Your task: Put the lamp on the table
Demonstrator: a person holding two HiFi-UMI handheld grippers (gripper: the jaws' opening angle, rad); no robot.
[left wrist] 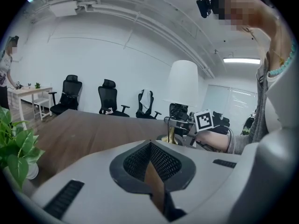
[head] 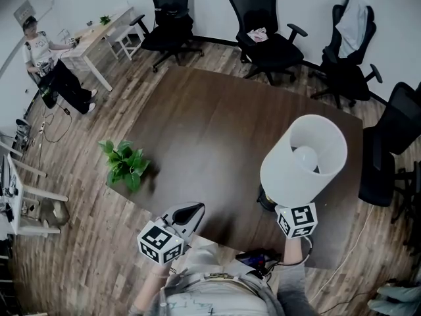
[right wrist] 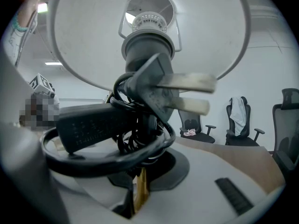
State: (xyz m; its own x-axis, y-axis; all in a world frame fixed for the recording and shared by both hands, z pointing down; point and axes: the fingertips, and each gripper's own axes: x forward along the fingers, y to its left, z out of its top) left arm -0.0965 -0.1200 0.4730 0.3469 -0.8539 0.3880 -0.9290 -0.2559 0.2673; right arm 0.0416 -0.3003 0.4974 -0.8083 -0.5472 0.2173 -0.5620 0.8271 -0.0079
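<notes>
Overhead, the lamp (head: 304, 160) hangs at the table's (head: 210, 124) near right edge, and its shade (head: 289, 176) hides most of the right gripper (head: 275, 206). Only the right gripper view shows 2 jaws clamped on the brass stem (right wrist: 139, 190) beneath a coiled cord (right wrist: 105, 150). Left gripper (head: 189, 214): closed, empty.

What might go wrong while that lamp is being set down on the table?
The right tool pinches the lamp only by its thin brass stem, with the wide shade above; it might tilt or slip. The cord and plug are bundled loosely round the stem; a loop could drop under the base and leave the lamp crooked. In the head view the base is near the table's near edge, so it may land close to the drop.
</notes>
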